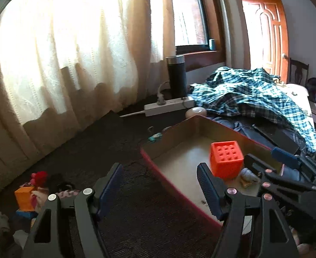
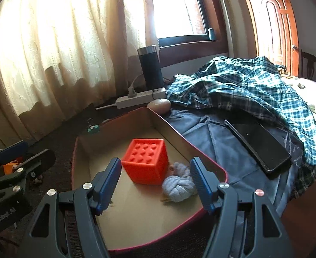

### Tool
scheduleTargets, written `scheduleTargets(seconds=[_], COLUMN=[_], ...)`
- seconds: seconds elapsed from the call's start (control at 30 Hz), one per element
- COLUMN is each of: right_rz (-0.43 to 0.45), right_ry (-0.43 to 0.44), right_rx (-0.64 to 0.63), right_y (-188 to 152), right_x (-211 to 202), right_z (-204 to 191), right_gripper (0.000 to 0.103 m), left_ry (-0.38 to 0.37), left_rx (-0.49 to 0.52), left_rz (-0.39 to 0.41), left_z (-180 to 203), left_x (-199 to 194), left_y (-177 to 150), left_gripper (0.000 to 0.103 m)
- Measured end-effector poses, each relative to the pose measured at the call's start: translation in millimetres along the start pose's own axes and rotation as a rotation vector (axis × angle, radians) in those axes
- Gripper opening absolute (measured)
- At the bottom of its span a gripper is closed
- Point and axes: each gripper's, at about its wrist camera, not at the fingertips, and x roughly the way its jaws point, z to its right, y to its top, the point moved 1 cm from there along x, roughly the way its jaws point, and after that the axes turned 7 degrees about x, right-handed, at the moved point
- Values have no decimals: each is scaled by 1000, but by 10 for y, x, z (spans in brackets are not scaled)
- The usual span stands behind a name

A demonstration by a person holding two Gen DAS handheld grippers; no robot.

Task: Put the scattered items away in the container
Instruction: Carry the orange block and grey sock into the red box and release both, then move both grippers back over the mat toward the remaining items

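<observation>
Both pairs of jaws apart and empty, nothing between the blue ribbed pads. Right gripper [image 2: 154,182] poised over the shallow cardboard box with the red outer rim [image 2: 211,161]; left gripper [image 1: 160,185] at the box's near-left edge, over dark carpet [image 1: 93,133].

Step in hand, by the look of it: back out to the floor for another piece.
- Lift clear of the box wall before swinging away, so as not to drag or tip the light cardboard.
- Head the left gripper toward the loose heap at the carpet's left: an orange plastic block [image 1: 24,197], a red fluffy bit [image 1: 39,176] and pale scraps of cloth too blurred to name.
- Take one piece at a time, pads square on flat faces for the block; pinch soft cloth low and deep.
- Keep the two grippers well apart over the box, which looks too cramped for both at once.

Inside the box: an orange-red rubbery cube with a dimpled top [image 2: 146,163], standing upright near the middle, and a grey-blue knotted bundle of fabric [image 2: 179,186] just beside it, apparently touching its right lower corner. Rest of the box floor bare.

Outside: a small teal clip-like object [image 1: 155,137] on the carpet just beyond the far-left wall.
</observation>
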Motion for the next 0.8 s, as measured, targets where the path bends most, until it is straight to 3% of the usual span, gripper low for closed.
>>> scheduleTargets(seconds=[0.37, 0.8], right_rz=[-3, -80], right_ry=[102, 216], right_rx=[-79, -215], right_y=[-136, -461], right_x=[-143, -140], right_z=[-574, -1397], right_gripper=[70, 75], left_ry=[116, 297], left_rx=[-94, -283], left_rz=[-17, -77], left_z=[-662, -1755], left_x=[-387, -780], left_y=[-411, -1238], left_gripper=[72, 72])
